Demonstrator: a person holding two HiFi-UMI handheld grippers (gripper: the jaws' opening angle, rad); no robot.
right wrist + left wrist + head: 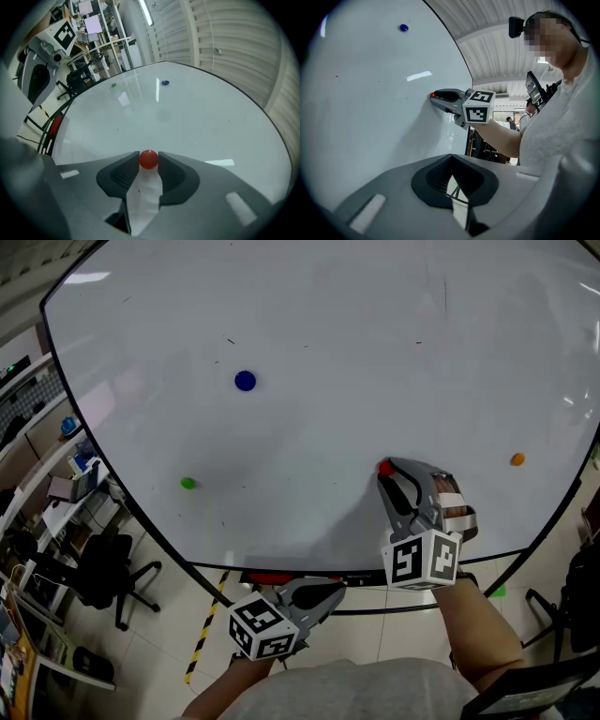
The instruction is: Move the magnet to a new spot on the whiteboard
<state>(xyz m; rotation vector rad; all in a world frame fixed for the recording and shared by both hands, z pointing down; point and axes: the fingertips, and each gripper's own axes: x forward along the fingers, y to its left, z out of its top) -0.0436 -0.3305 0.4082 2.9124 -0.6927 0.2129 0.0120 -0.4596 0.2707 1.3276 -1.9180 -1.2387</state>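
Note:
A small red magnet (149, 159) sits against the whiteboard (328, 352), low and right of centre. My right gripper (149, 165) is shut on it, one jaw tip pressing each side. In the head view the same gripper (388, 474) points at the board with the red magnet (383, 466) at its tips. The left gripper view shows that right gripper (434, 97) side-on, the red magnet (433, 95) touching the board. My left gripper (330, 591) hangs below the board's lower edge, away from it; its jaws (451, 158) meet at the tips with nothing between them.
Other magnets stick to the board: a blue magnet (245, 381) upper left, a green magnet (187, 483) lower left, an orange magnet (517, 459) far right. A red eraser (270, 577) lies on the tray under the board. Office chairs (103, 573) and desks stand at the left.

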